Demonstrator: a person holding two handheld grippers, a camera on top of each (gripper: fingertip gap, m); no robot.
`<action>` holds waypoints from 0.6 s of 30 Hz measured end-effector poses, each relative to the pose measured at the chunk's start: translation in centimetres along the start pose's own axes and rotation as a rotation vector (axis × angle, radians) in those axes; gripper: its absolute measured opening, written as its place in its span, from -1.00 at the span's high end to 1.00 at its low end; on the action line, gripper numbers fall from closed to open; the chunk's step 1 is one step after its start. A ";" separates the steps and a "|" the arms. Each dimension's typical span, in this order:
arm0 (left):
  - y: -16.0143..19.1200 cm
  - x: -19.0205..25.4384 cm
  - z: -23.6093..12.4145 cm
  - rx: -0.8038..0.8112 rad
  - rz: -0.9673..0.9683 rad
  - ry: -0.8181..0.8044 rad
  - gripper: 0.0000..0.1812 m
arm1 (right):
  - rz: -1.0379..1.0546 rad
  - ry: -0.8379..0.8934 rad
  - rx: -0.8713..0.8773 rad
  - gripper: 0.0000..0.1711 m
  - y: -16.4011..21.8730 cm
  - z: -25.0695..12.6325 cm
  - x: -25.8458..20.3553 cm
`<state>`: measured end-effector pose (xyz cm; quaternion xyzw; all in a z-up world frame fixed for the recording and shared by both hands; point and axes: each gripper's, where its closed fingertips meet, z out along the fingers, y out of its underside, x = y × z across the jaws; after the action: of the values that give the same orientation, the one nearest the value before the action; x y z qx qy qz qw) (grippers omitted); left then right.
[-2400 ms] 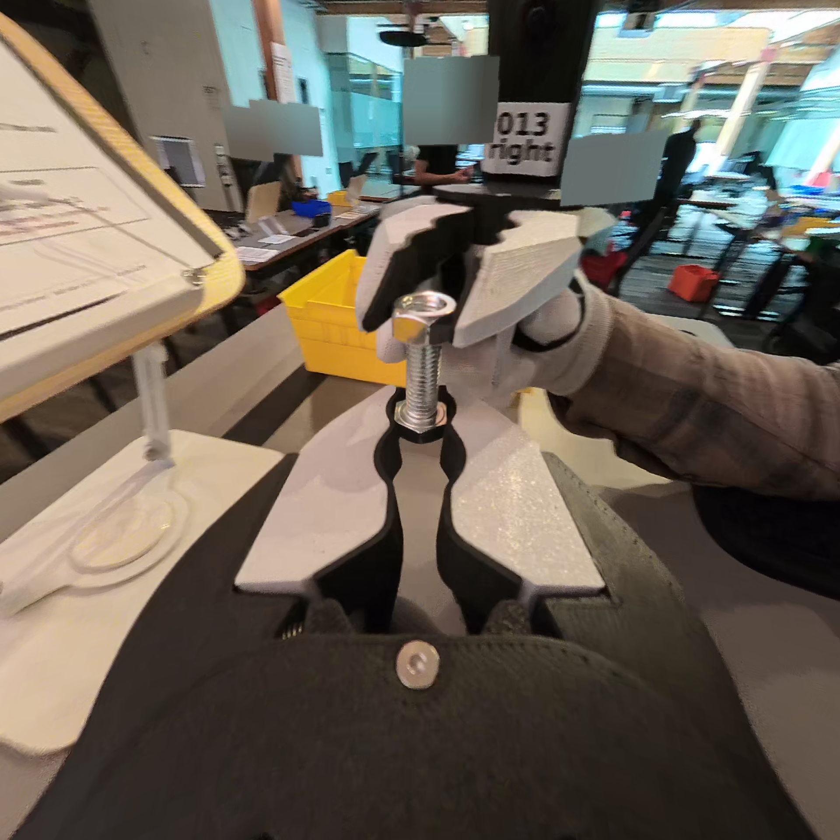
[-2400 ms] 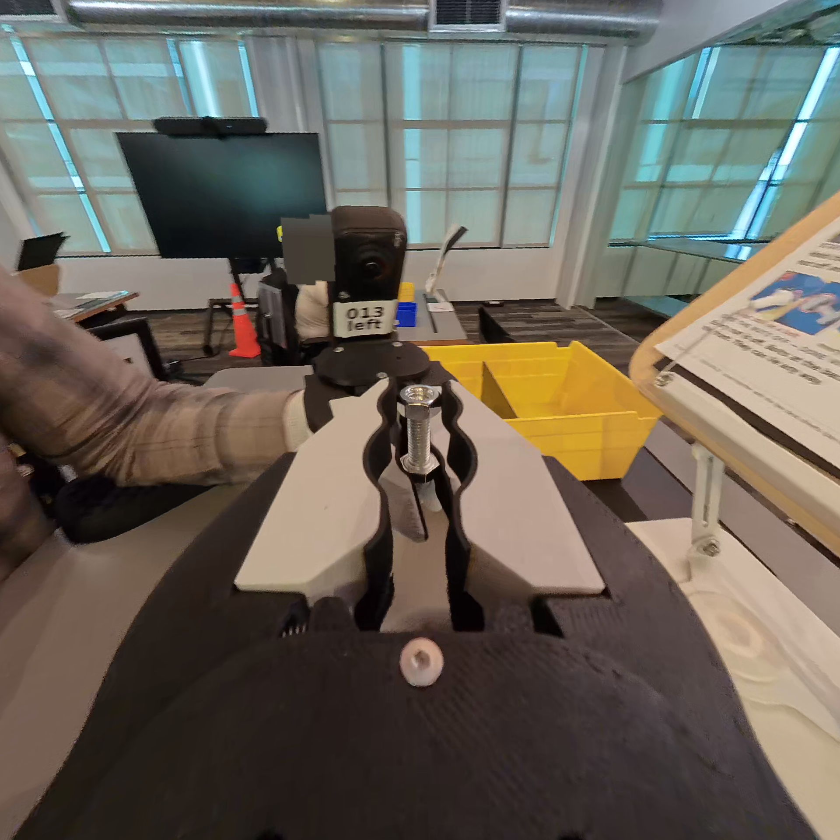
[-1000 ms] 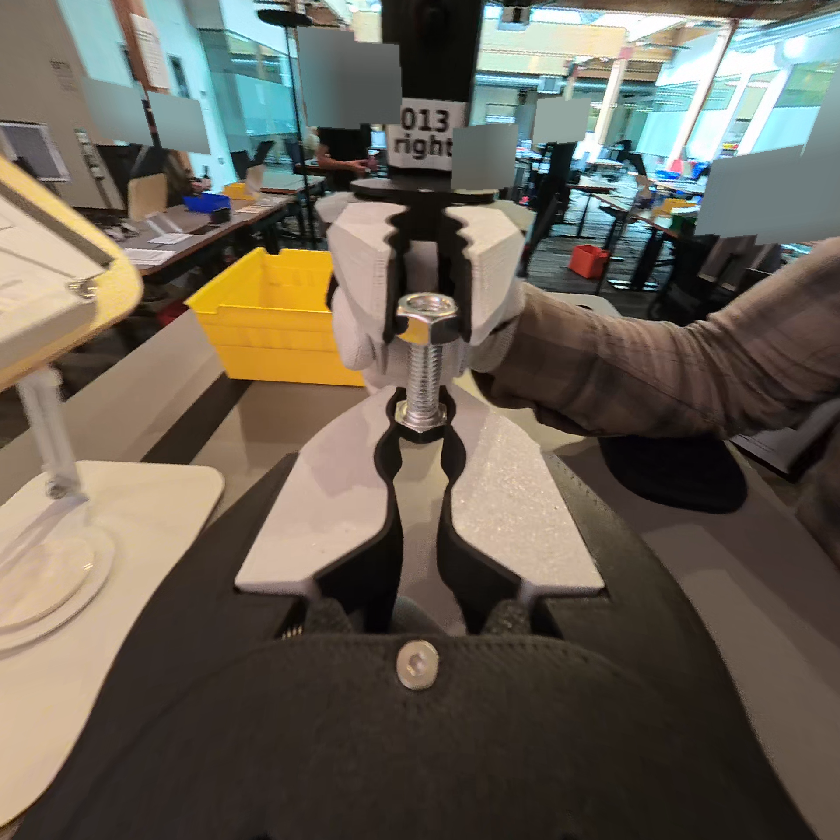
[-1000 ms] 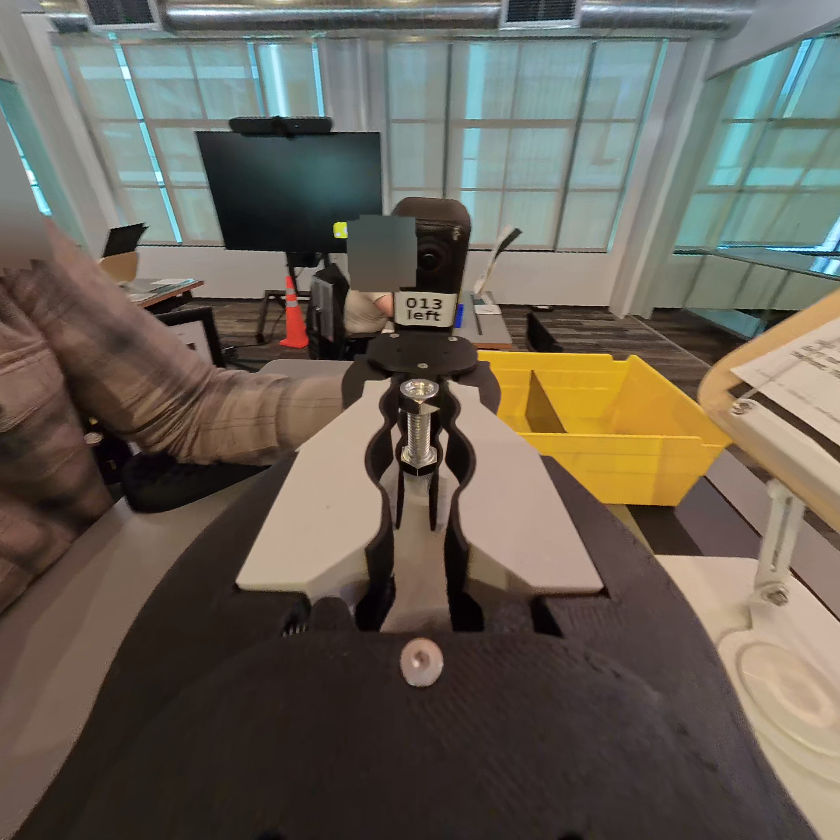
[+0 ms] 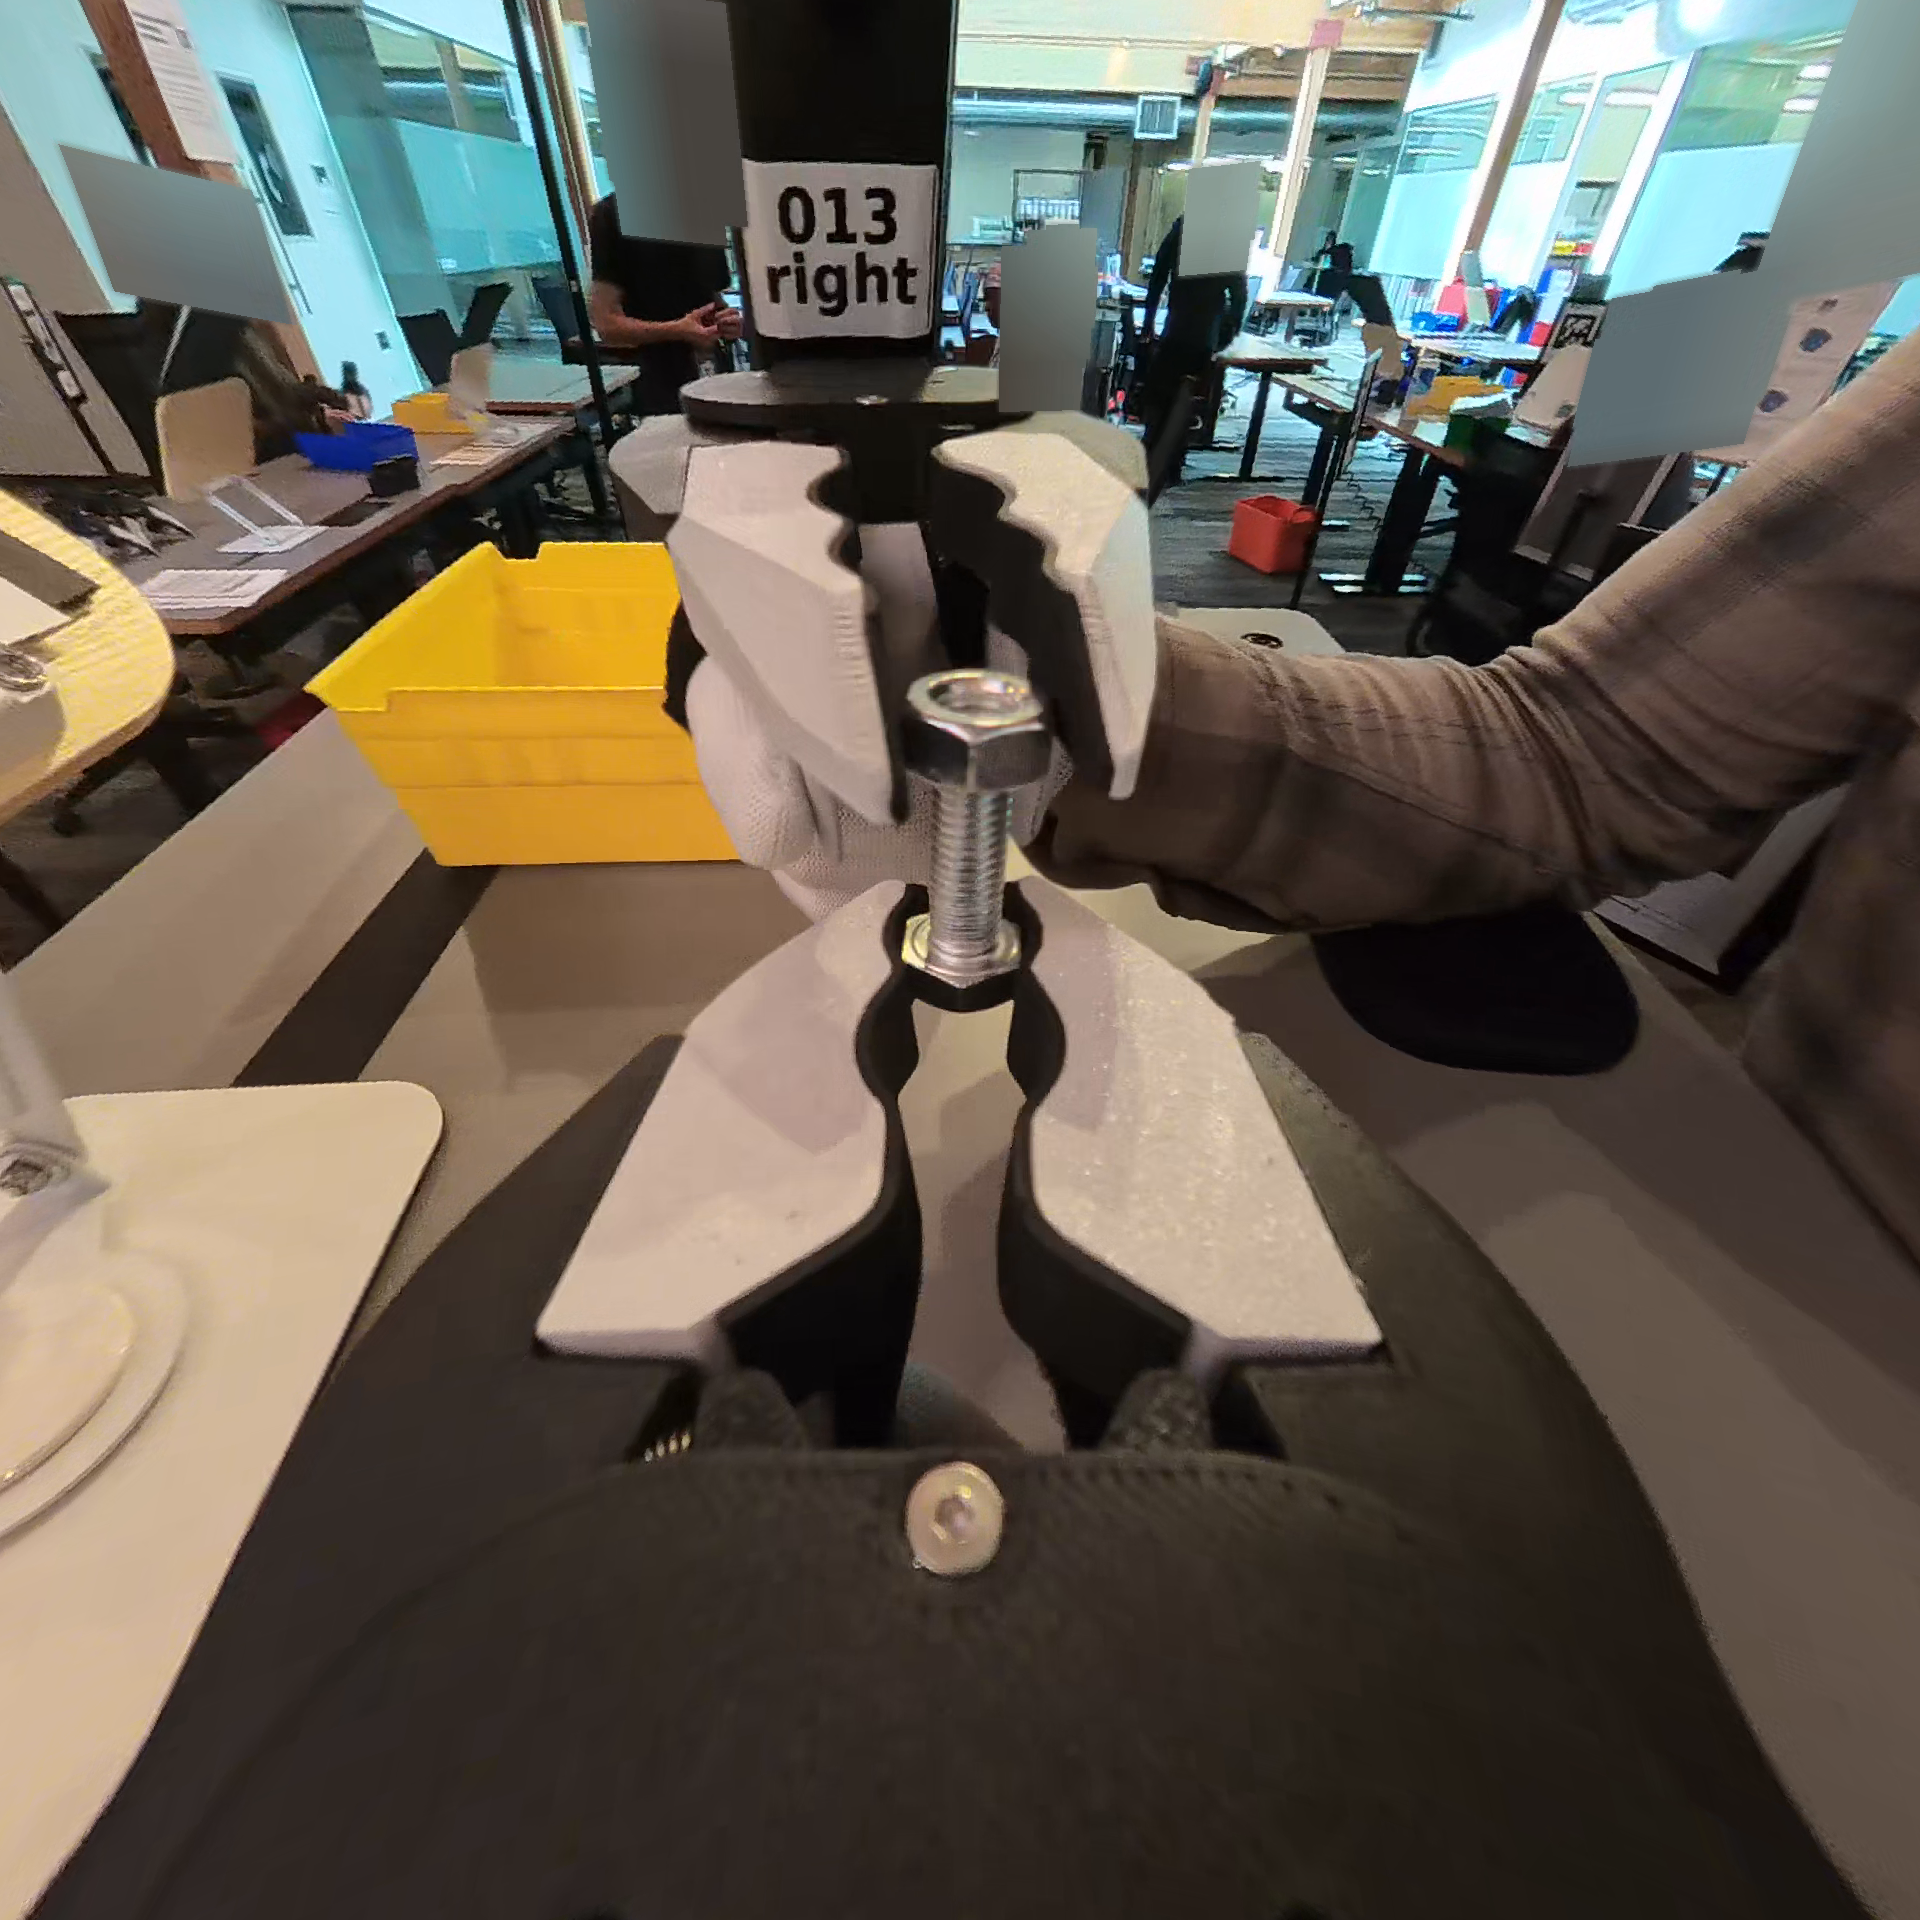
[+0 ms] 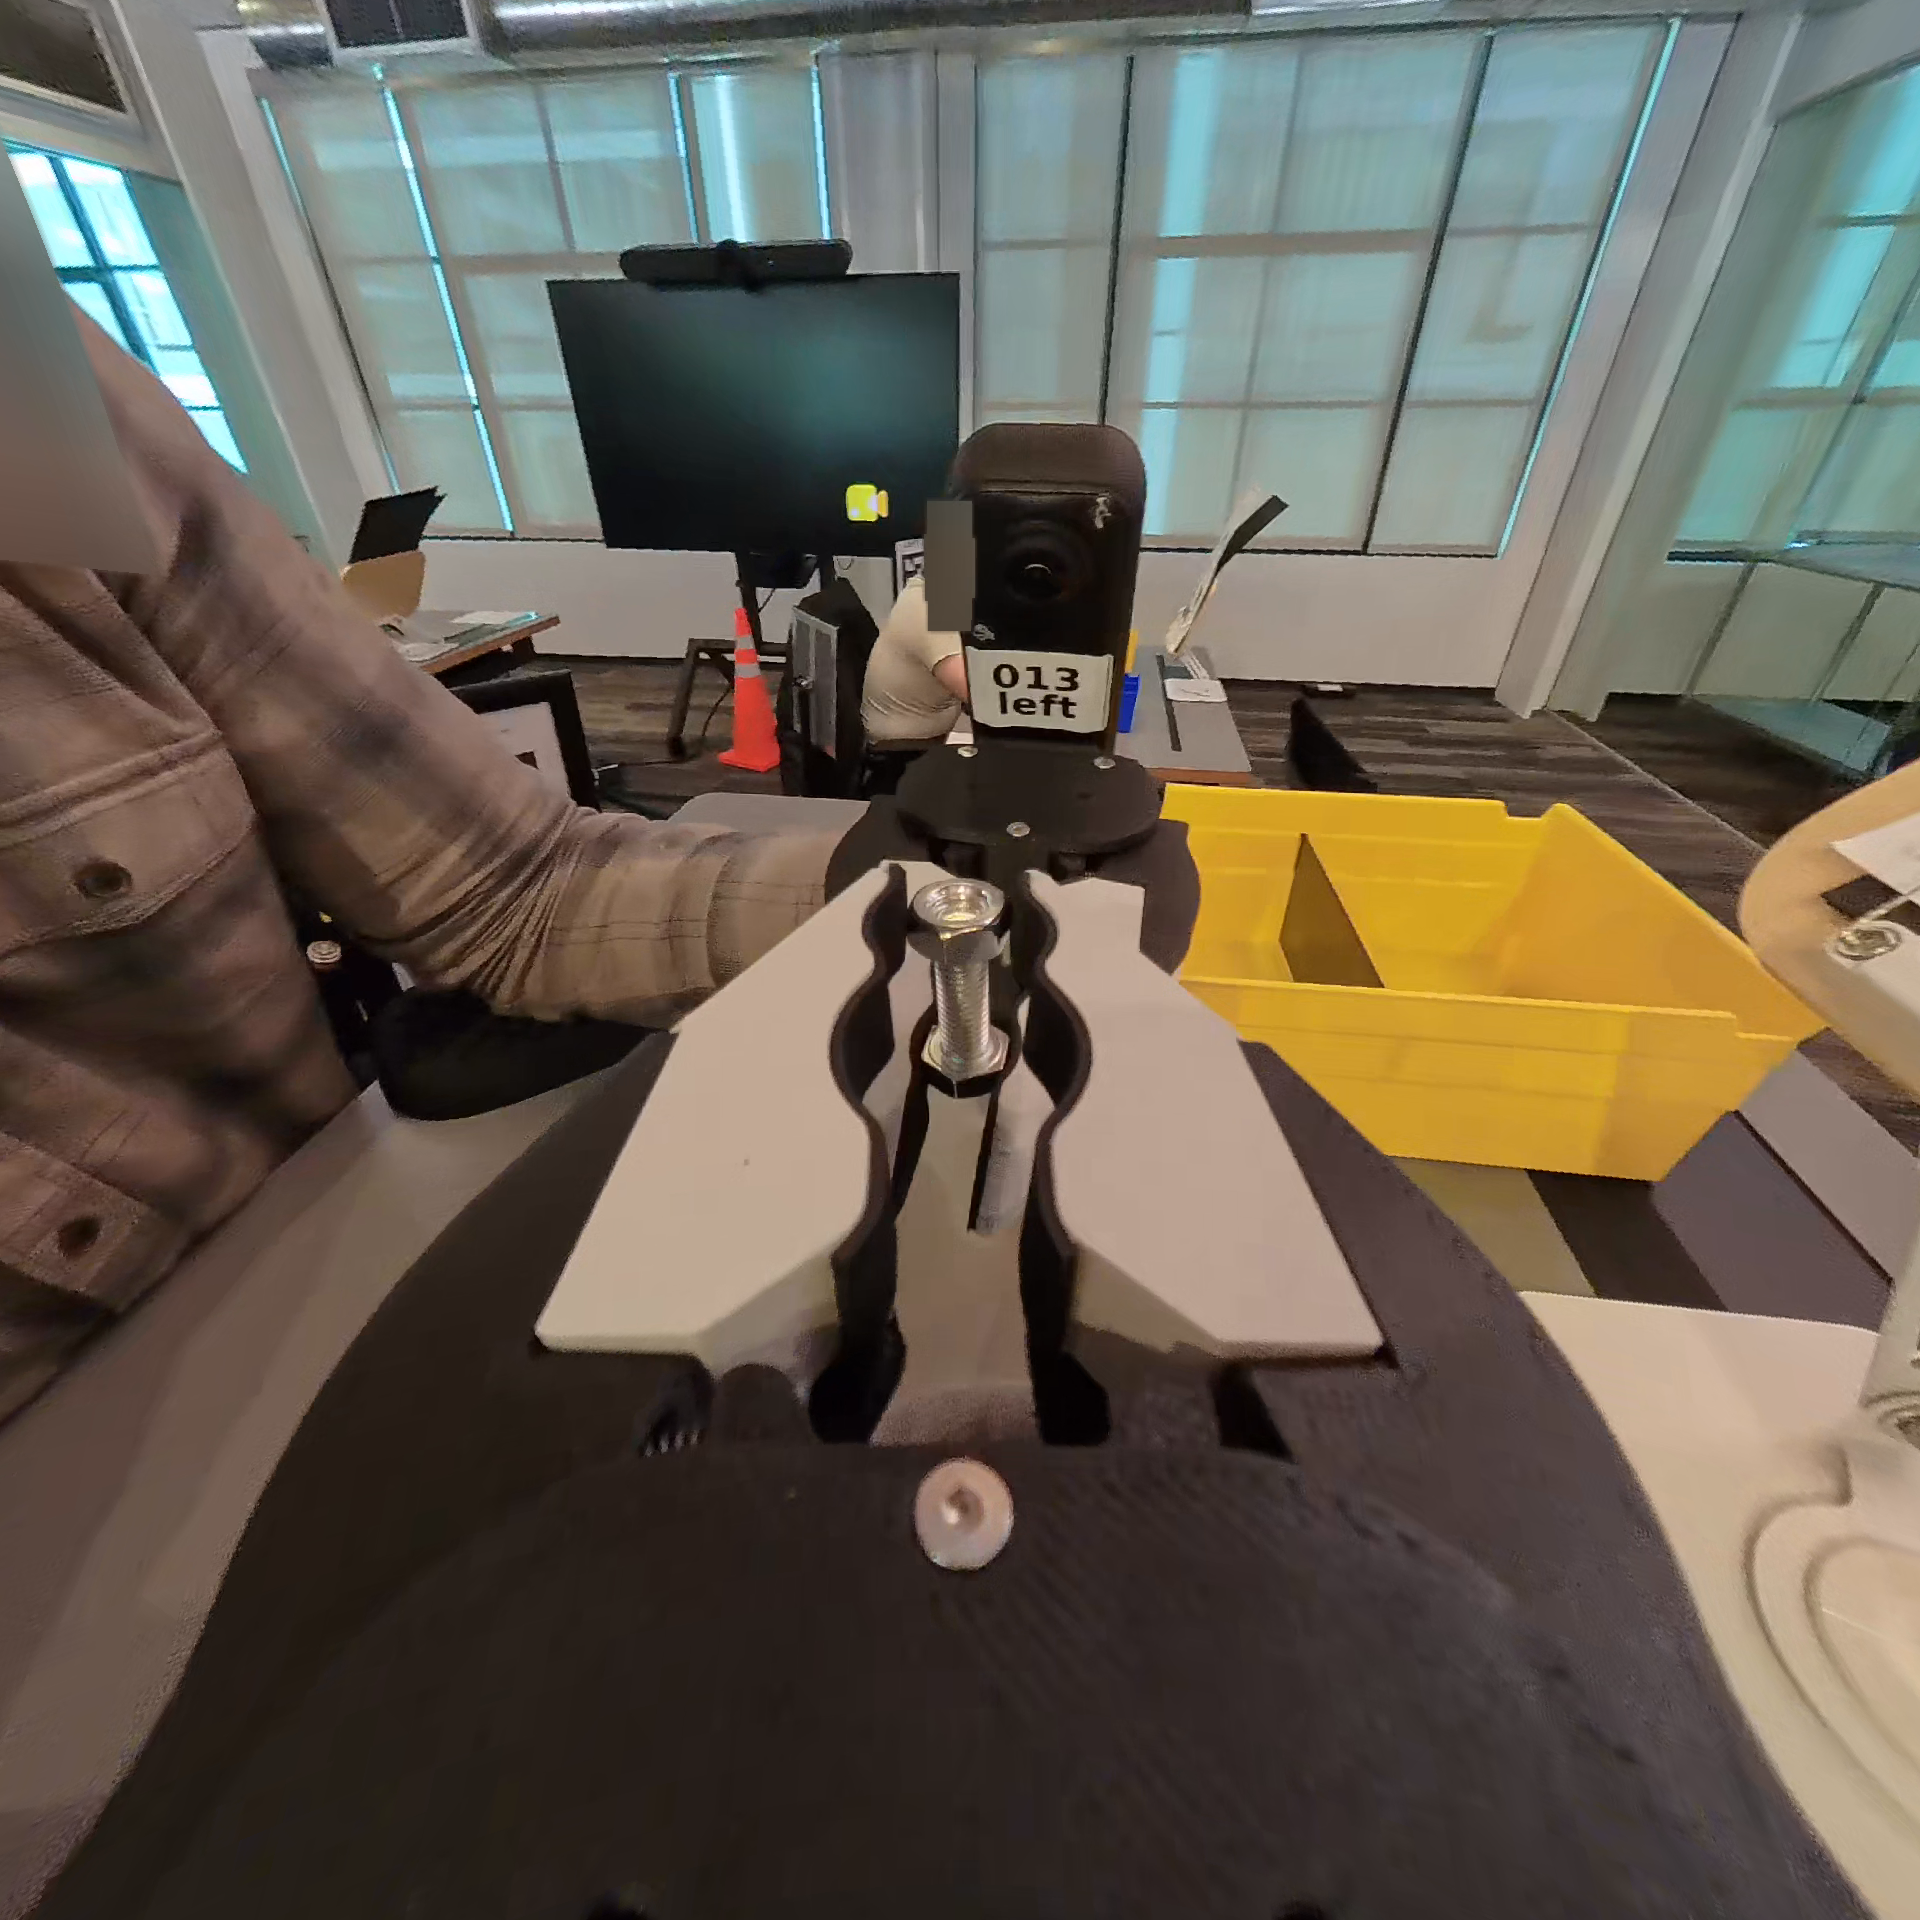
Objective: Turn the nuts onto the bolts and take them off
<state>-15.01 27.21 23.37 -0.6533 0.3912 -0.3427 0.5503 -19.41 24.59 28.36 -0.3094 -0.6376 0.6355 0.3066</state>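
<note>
An open office with tall windows and rows of desks is stretching behind a grey table [image 5: 623, 966]. A yellow bin [image 5: 520, 717] is sitting on the table at centre left of the left wrist view; in the right wrist view the same bin [image 6: 1475, 997] is lying at centre right, with a divider inside. A white stand base [image 5: 208, 1247] is occupying the lower left of the left wrist view.

At the centre of the left wrist view, the left hand-held gripper [image 5: 961, 977] is closing narrowly around a hex nut [image 5: 961, 951] at its tips. A threaded bolt [image 5: 971, 831] is rising out of that nut toward the upper centre. The right hand-held gripper [image 5: 977, 743], coming in from the top of the frame, is clamping the bolt's hex head between its 2 fingers [image 5: 790, 634]. A white-gloved hand [image 5: 790, 800] is sitting behind it, and a plaid sleeve [image 5: 1455, 748] is reaching in from the right edge.

In the right wrist view the bolt [image 6: 961, 997] is standing at centre, its head pinched in the right hand-held gripper [image 6: 956, 935], the nut [image 6: 964, 1055] lying below the head.
</note>
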 end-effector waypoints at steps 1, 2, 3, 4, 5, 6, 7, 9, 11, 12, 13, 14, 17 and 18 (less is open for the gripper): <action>-0.1 0.0 0.0 0.005 -0.003 0.001 0.85 | 0.005 -0.004 0.005 0.79 -0.1 0.0 0.0; -0.2 -0.3 0.0 0.010 -0.005 -0.017 0.84 | 0.001 0.010 0.010 0.80 -0.2 -0.1 0.3; -0.2 -0.9 -0.1 0.010 -0.005 -0.050 0.84 | -0.005 0.039 0.010 0.80 -0.2 -0.1 0.7; -0.3 -1.7 -0.3 0.009 -0.003 -0.102 0.84 | 0.000 0.079 0.008 0.80 -0.2 0.0 1.4; -0.3 -2.9 -0.6 0.008 -0.010 -0.168 0.85 | 0.010 0.135 0.009 0.80 -0.3 0.0 2.5; -0.3 -4.3 -0.9 0.003 -0.014 -0.255 0.85 | 0.022 0.206 0.011 0.80 -0.3 0.0 3.7; -0.1 -5.9 -1.4 -0.010 -0.009 -0.365 0.85 | 0.035 0.287 0.011 0.80 -0.2 0.0 5.1; 0.4 -8.6 -2.4 -0.040 -0.018 -0.562 0.85 | 0.058 0.467 0.019 0.80 0.2 0.1 7.7; 1.0 -10.4 -3.3 -0.046 -0.046 -0.688 0.85 | 0.101 0.643 0.043 0.80 0.6 0.4 9.7; 1.2 -10.8 -3.6 -0.037 -0.057 -0.713 0.85 | 0.111 0.714 0.063 0.80 0.8 0.6 10.2; 1.4 -10.9 -3.7 -0.031 -0.071 -0.708 0.85 | 0.112 0.766 0.075 0.80 0.9 0.7 10.4; 1.6 -10.9 -3.8 -0.024 -0.089 -0.691 0.85 | 0.093 0.791 0.064 0.80 1.0 0.9 10.5; 1.0 -10.1 -3.7 -0.015 -0.083 -0.622 0.85 | 0.071 0.702 0.040 0.46 0.8 1.2 9.9; 0.9 -9.8 -3.6 -0.016 -0.073 -0.602 0.85 | 0.088 0.629 0.055 0.42 0.5 1.2 9.4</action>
<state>-22.80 34.24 22.91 -0.7434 0.1893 -0.1503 0.6236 -26.20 31.20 27.82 -0.5096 -0.4802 0.5382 0.4691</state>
